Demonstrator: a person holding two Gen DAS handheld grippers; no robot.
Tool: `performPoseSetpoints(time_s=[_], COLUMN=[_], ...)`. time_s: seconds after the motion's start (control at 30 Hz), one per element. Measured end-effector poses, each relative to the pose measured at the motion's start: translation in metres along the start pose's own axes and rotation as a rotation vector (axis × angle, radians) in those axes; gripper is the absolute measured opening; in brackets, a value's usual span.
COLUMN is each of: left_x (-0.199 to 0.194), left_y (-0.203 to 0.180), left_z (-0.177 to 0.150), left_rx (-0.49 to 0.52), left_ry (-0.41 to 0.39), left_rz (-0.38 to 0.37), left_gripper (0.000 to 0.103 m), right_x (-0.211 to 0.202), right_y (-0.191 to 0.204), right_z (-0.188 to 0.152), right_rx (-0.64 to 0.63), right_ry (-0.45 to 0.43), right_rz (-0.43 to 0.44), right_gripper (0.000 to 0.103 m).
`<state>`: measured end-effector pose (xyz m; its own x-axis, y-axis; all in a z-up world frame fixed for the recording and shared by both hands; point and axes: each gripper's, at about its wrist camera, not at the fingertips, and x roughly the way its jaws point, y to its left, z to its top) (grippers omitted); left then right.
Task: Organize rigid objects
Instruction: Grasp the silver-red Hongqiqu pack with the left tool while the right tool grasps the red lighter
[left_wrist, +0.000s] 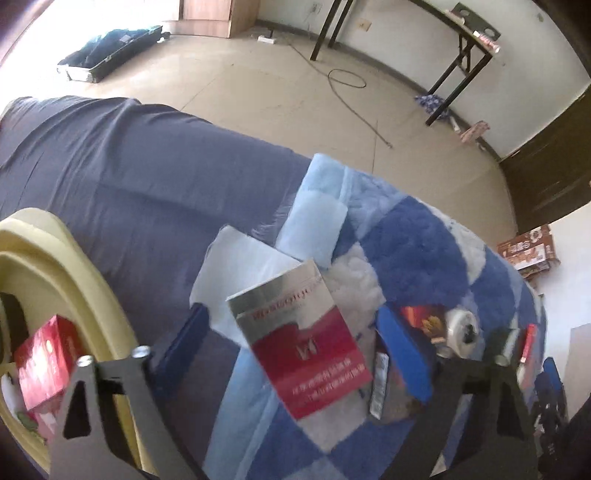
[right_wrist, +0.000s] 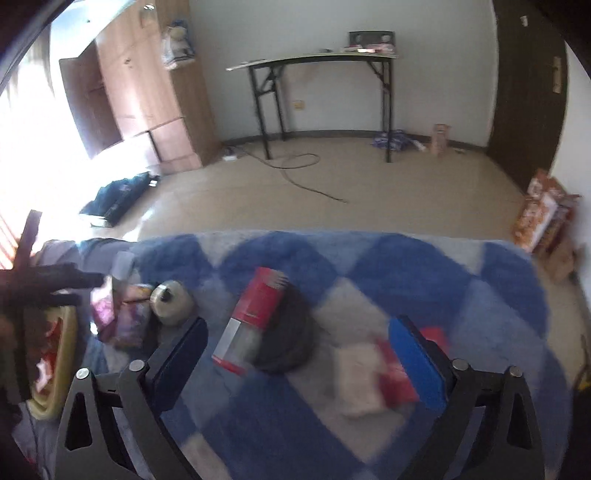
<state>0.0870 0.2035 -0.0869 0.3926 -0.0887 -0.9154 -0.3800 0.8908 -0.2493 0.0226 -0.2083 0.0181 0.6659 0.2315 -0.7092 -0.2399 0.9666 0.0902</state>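
Left wrist: yellow basket (left_wrist: 55, 236) holds red box (left_wrist: 44, 362).

Between the blue pads of the left gripper (left_wrist: 295, 347) we see a silver-and-red box (left_wrist: 301, 343) lying on the blanket. Red lettering runs across its silver upper part, too smeared to spell out (we can tell only that it is one word in capitals). On the red lower part stands a small silver emblem shaped like an M, and below it two lines of white print, also unreadable. No print on any other box or packet is legible to us.
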Motion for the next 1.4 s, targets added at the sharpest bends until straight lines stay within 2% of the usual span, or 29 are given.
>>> performPoseSetpoints(time_s=[0.07,0.1,0.17,0.27,0.43,0.6,0.7,0.8,0.93,1.1,1.13,1.2,1.23,1.27,1.4], left_x=[0.006,0.011,0.016,0.014,0.005,0.007,0.005,0.004,-0.006,-0.015,-0.014,-0.01,-0.007,-0.007,-0.005], left_y=[0.002,0.004,0.007,0.011,0.014,0.019,0.016,0.014,0.015,0.013,0.011,0.008,0.006,0.006,0.007], left_z=[0.0,-0.001,-0.003,-0.005,-0.014,-0.024,-0.029,-0.029,-0.029,-0.029,-0.029,-0.028,-0.025,-0.026,-0.026], left_rx=[0.008,-0.003,-0.018,-0.018,0.025,0.046,0.089,0.098,0.099,0.114,0.121,0.125,0.125,0.125,0.131], left_ry=[0.01,0.027,0.032,0.019,0.01,0.018,-0.004,0.006,0.006,-0.008,-0.002,0.008,0.009,0.009,0.011], left_rz=[0.016,0.014,0.003,-0.008,0.002,0.008,0.014,-0.019,-0.073,-0.106,-0.107,-0.103,-0.103,-0.104,-0.105], left_gripper=[0.07,0.07,0.07,0.068,0.067,0.072,0.07,0.063,0.061,0.061,0.061,0.06,0.06,0.06,0.06], right_x=[0.018,0.024,0.044,0.051,0.048,0.044,0.039,0.034,0.031,0.027,0.03,0.036,0.038,0.038,0.018], right_y=[0.001,0.001,0.0,0.002,0.003,0.004,0.002,0.001,-0.006,-0.014,-0.014,-0.015,-0.017,-0.018,-0.018], right_z=[0.001,-0.001,-0.003,-0.004,-0.004,-0.006,-0.007,-0.007,-0.013,-0.018,-0.018,-0.017,-0.017,-0.016,-0.014], right_rx=[0.029,0.034,0.025,0.009,-0.011,-0.018,-0.021,-0.026,-0.012,-0.004,-0.012,-0.009,0.002,0.009,-0.014], right_ry=[0.031,0.035,0.04,0.056,0.037,0.028,0.016,-0.002,-0.052,-0.069,-0.044,-0.01,-0.002,0.007,-0.053], right_rz=[0.031,0.042,0.025,0.021,0.018,0.012,0.0,0.016,0.061,0.095,0.106,0.074,0.064,0.048,0.004], right_gripper=[0.087,0.083,0.081,0.068,0.066,0.067,0.068,0.068,0.064,0.064,0.065,0.07,0.081,0.085,0.085])
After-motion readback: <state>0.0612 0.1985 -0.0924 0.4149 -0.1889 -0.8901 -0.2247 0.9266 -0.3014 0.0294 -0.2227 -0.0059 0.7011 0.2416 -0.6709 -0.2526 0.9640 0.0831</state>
